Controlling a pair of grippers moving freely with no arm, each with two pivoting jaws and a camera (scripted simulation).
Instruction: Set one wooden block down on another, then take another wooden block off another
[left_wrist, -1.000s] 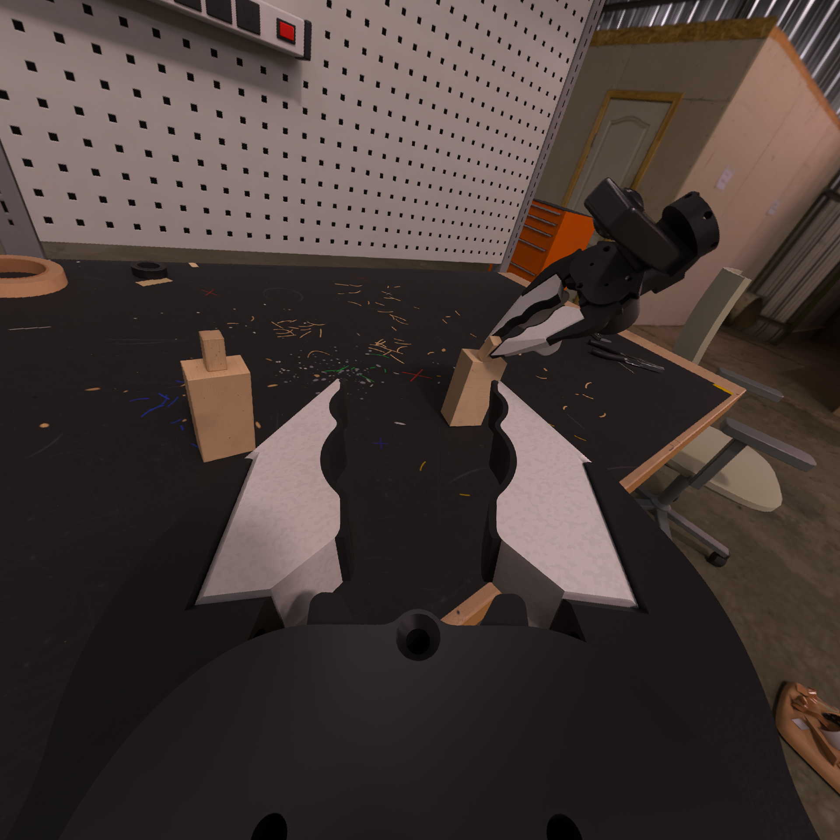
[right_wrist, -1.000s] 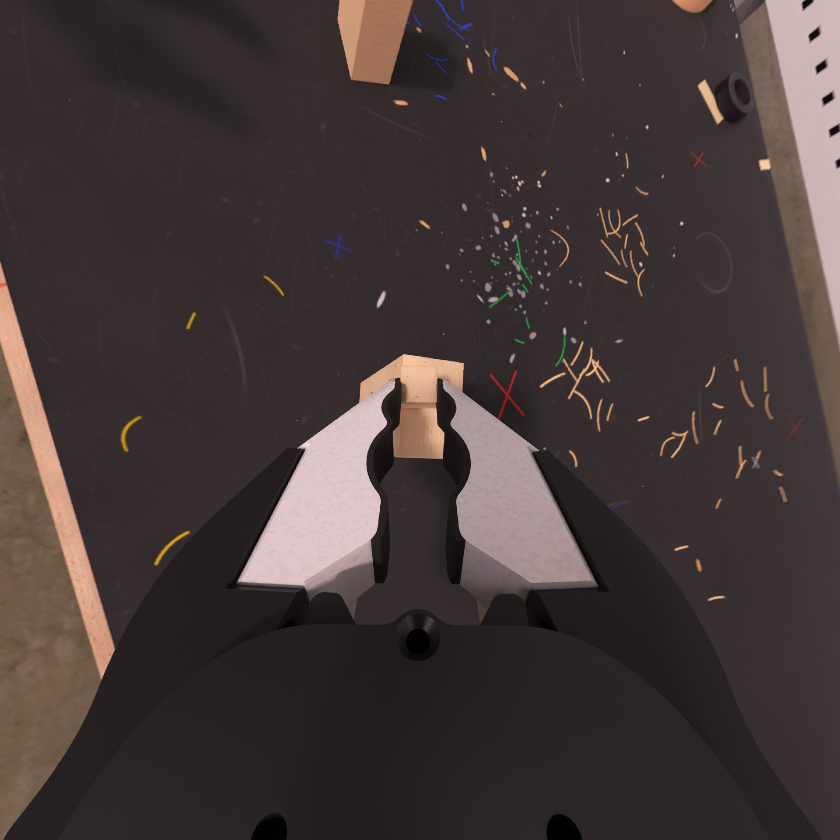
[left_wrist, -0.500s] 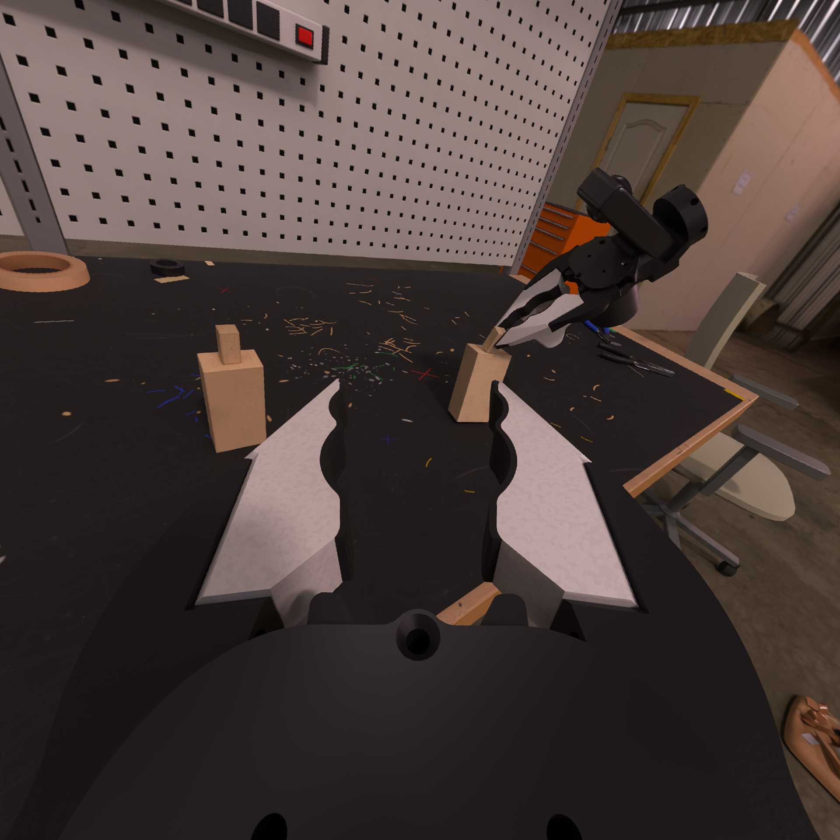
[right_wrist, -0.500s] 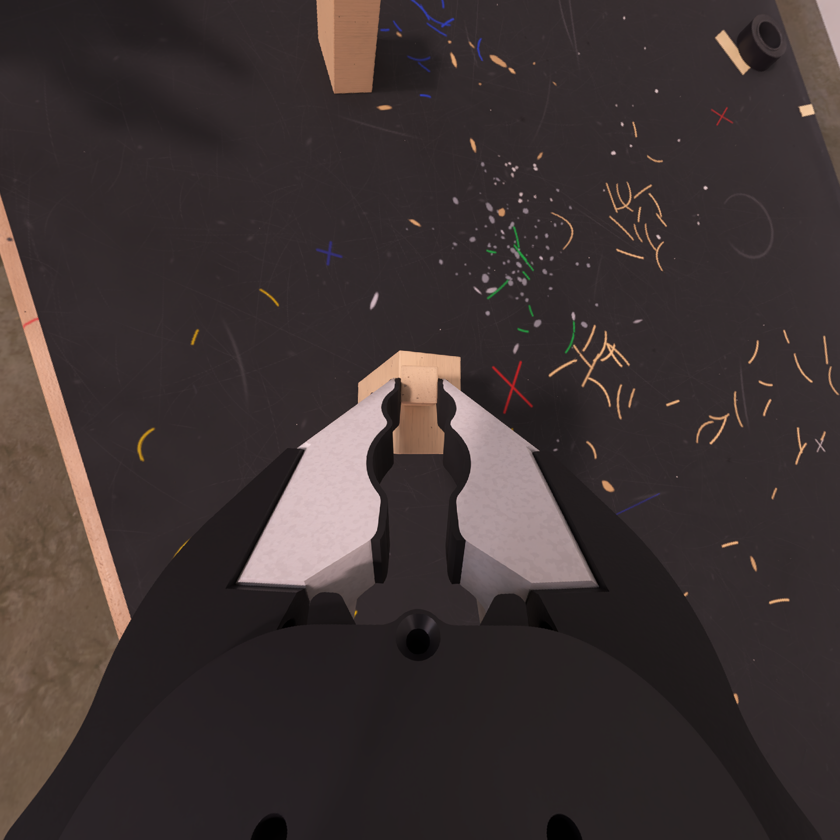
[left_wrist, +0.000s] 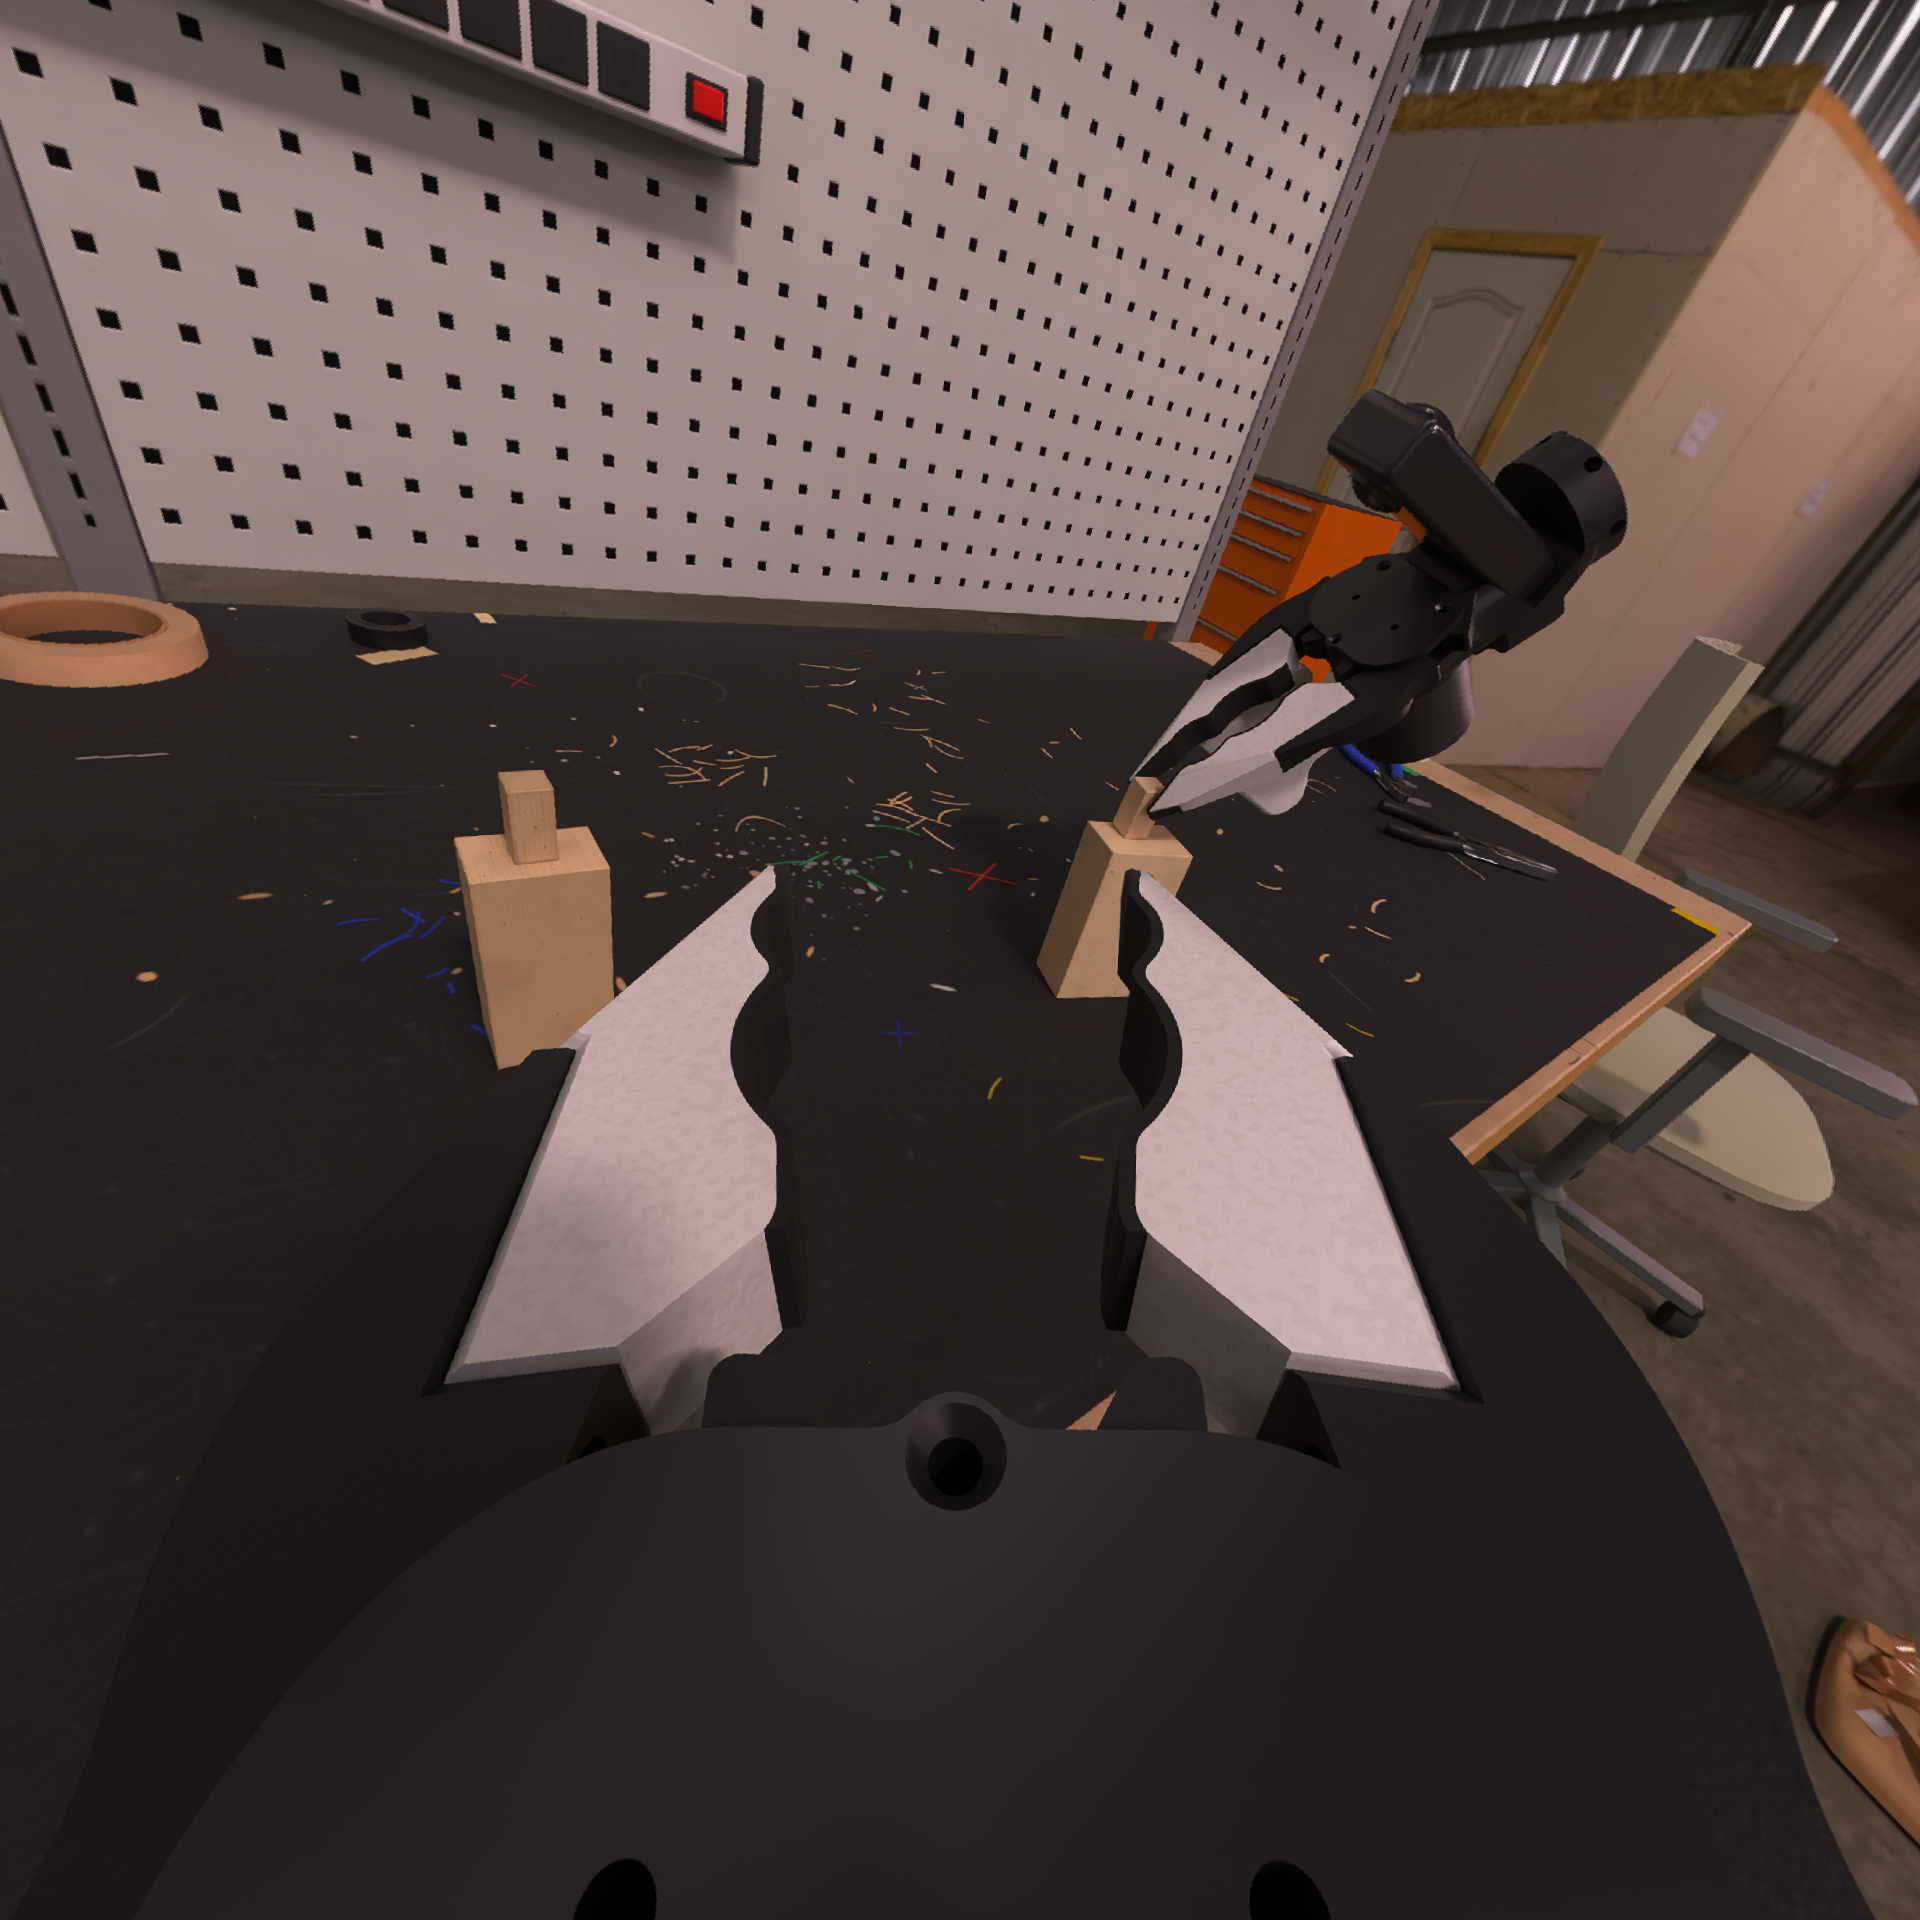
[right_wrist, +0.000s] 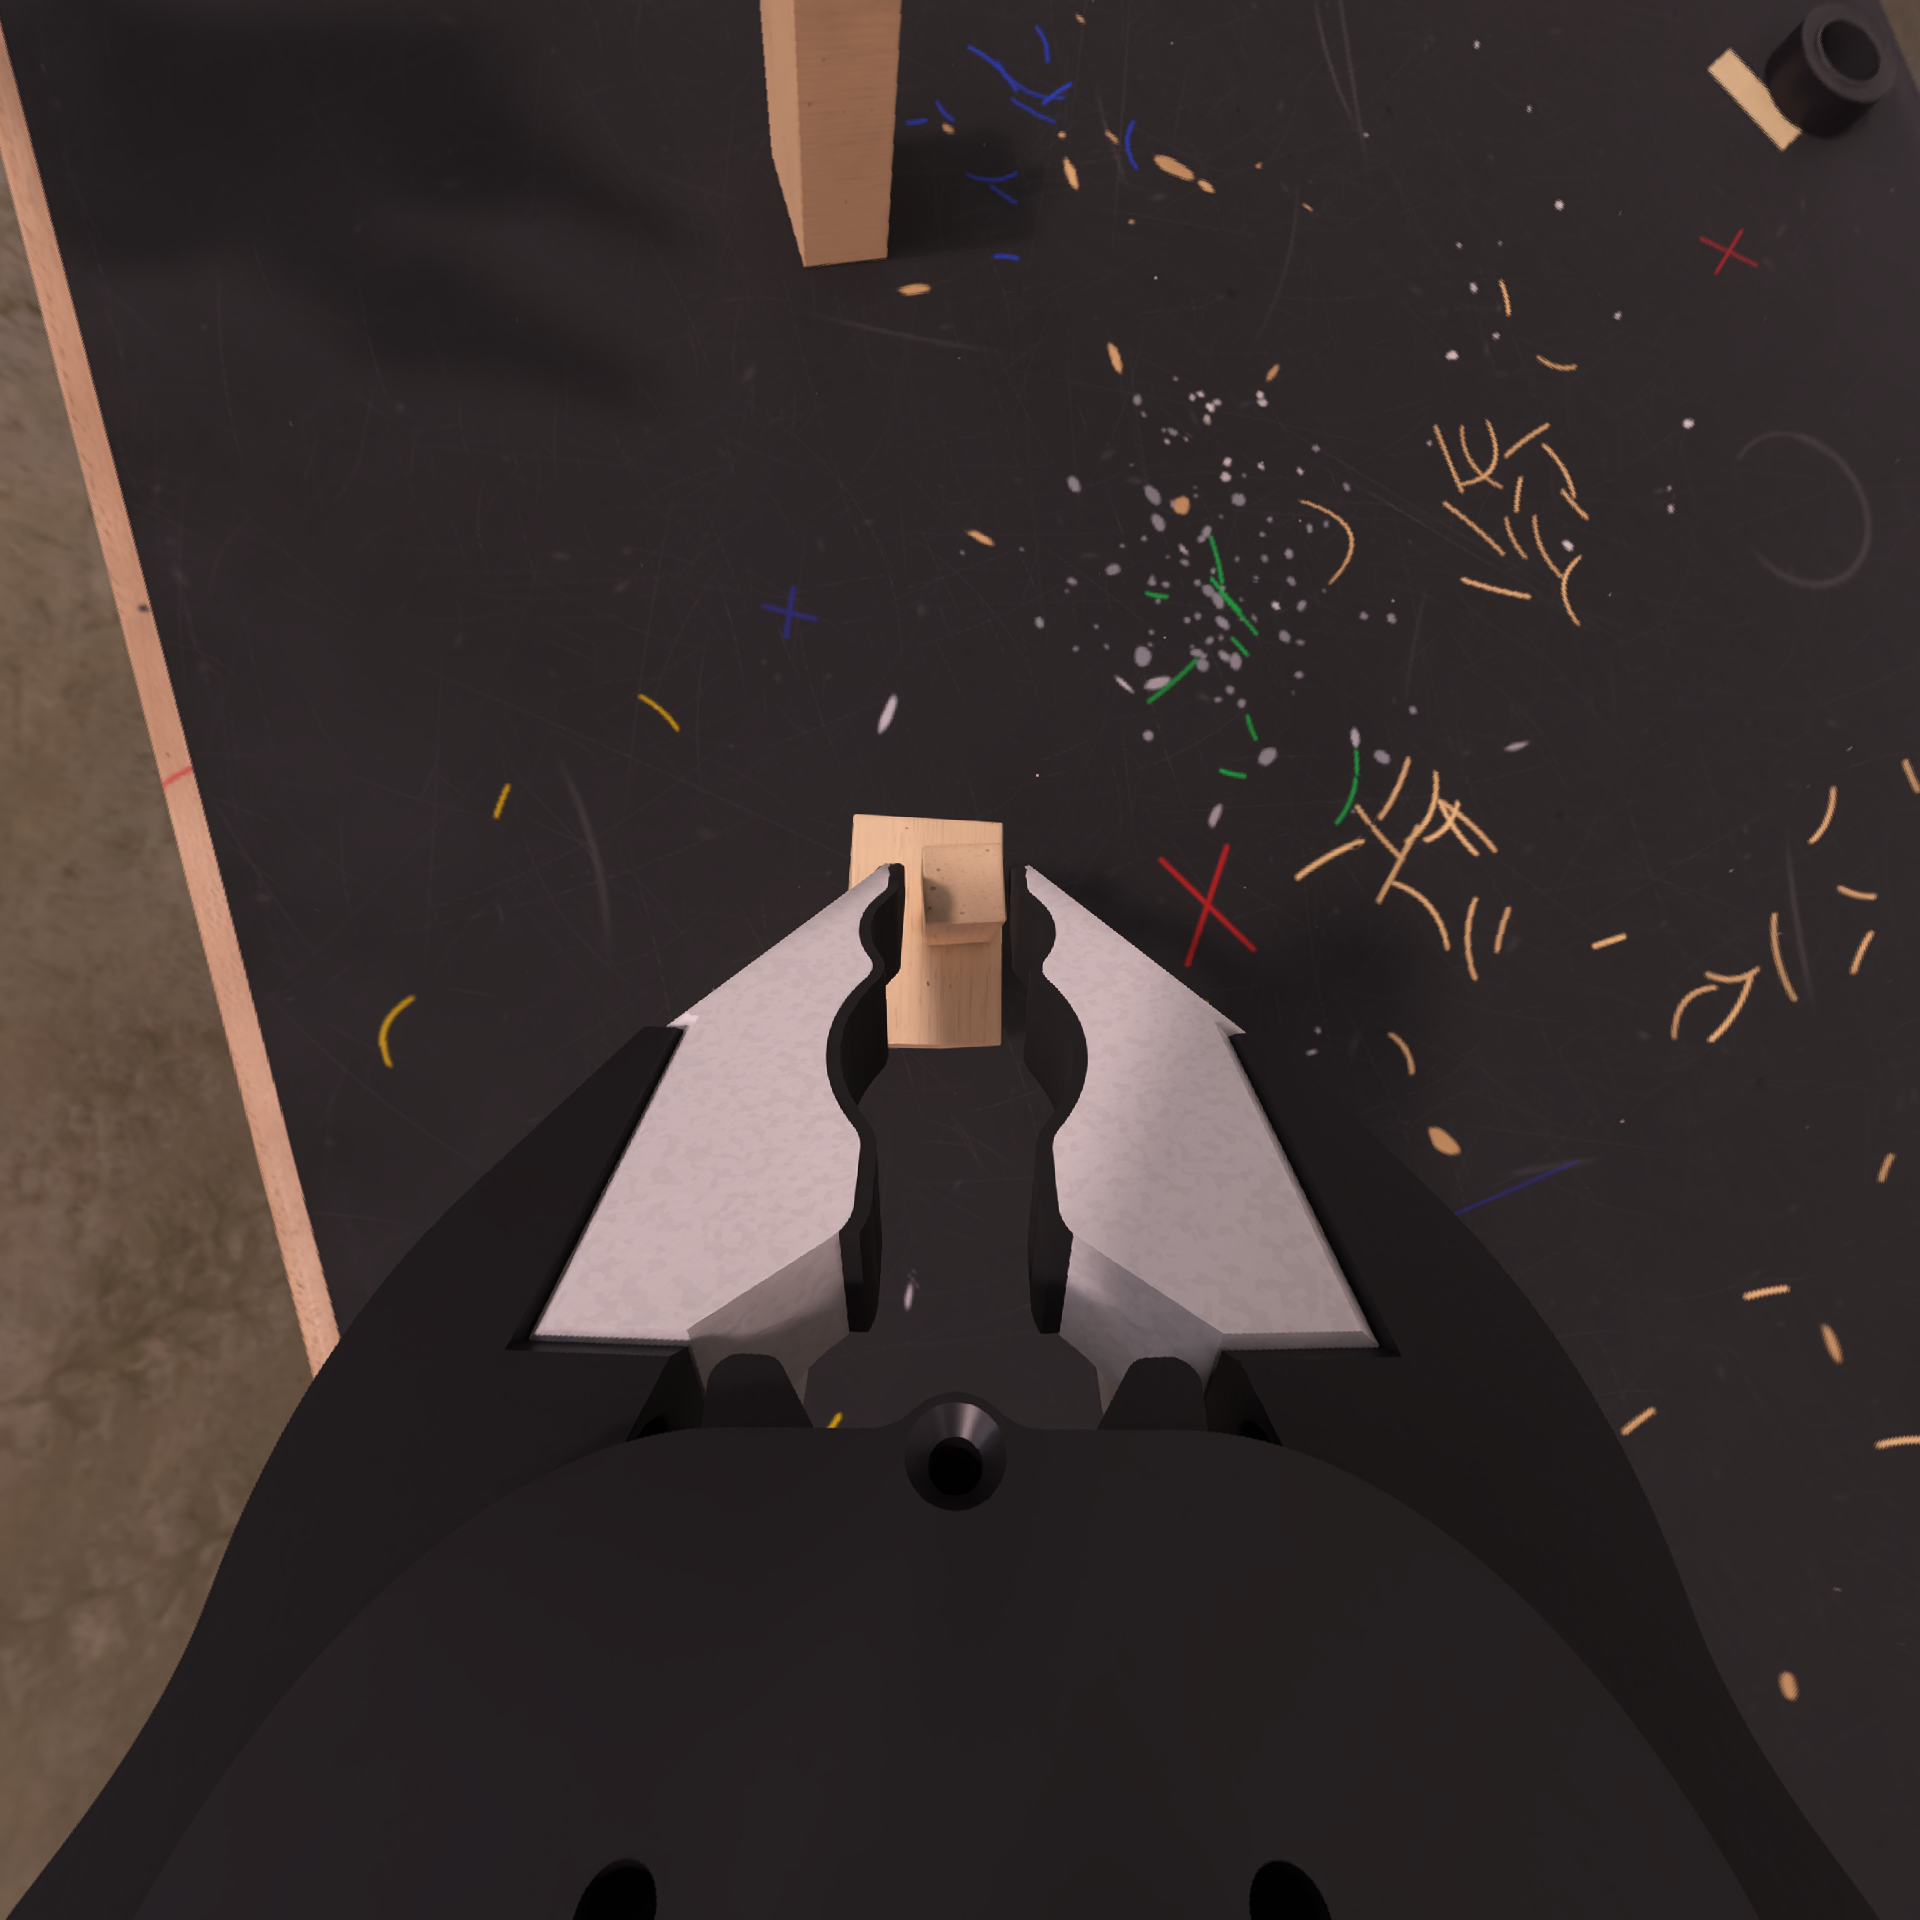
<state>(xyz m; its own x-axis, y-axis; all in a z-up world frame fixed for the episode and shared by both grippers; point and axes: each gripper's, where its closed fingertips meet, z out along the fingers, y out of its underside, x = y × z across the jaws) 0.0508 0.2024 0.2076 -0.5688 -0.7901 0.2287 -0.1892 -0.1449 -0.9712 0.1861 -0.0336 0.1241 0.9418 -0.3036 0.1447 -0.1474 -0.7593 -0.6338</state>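
Observation:
On the black workbench (left_wrist: 260, 1039) stand two tall wooden blocks. The left tall block (left_wrist: 535, 935) carries a small block (left_wrist: 528, 816). The right tall block (left_wrist: 1086, 920) carries another small block (left_wrist: 1138, 808). My right gripper (right_wrist: 958, 871) is open, its fingers standing on either side of that small block (right_wrist: 961, 899) with thin gaps, above the tall block (right_wrist: 940, 997). It also shows in the left wrist view (left_wrist: 1155, 802). My left gripper (left_wrist: 956, 883) is open and empty, low over the bench between the two stacks. The other tall block (right_wrist: 831, 135) shows at the top.
A pegboard wall (left_wrist: 727, 364) stands behind the bench. A wooden ring (left_wrist: 99, 634) and a small black ring (left_wrist: 384, 627) lie at the back left. Pliers (left_wrist: 1465, 847) lie near the right edge (left_wrist: 1590, 1049). A chair (left_wrist: 1704, 1091) stands beyond it.
My right gripper was shut on the small block over the right tall block; now its jaws have opened and the small block rests there. The left gripper stayed open and shifted slightly.

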